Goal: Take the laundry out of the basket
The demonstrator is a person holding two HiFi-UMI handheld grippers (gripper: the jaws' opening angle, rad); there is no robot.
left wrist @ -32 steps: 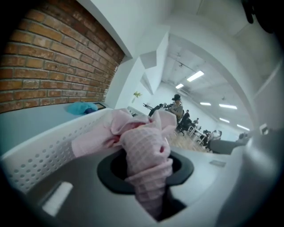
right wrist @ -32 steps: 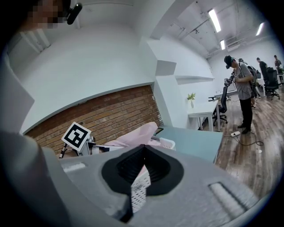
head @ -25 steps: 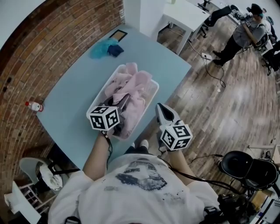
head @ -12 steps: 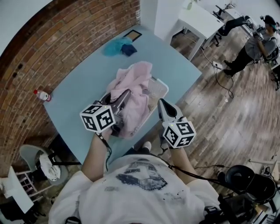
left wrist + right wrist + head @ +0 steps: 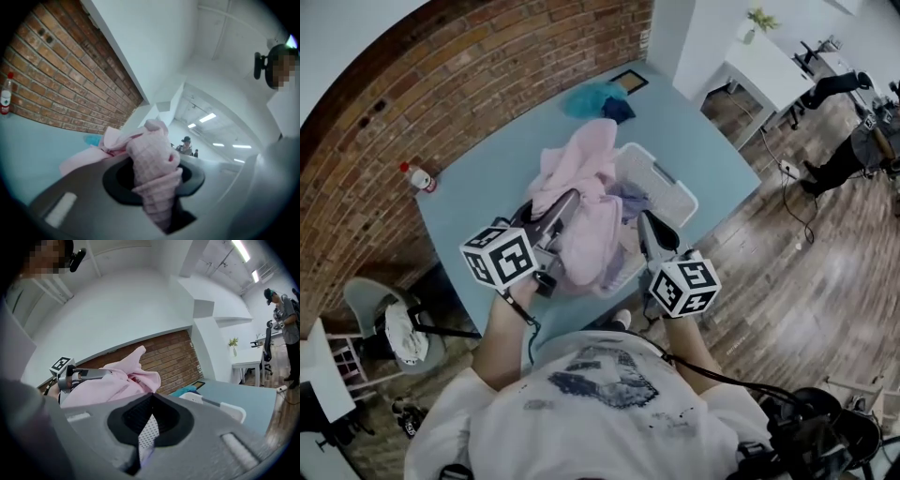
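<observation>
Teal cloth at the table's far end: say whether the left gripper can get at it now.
Probably not: the left gripper is shut on the pink towel, and the teal cloth lies beyond the basket.

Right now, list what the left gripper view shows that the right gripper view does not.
Only the left gripper view: a red-capped bottle against the brick wall, and its own jaws clamped on the pink cloth.
Only the right gripper view: white dotted fabric pinched in its jaws, the left gripper, the rim of the white basket, a potted plant.
Both: the pink cloth, brick wall, blue table and teal cloth.
</observation>
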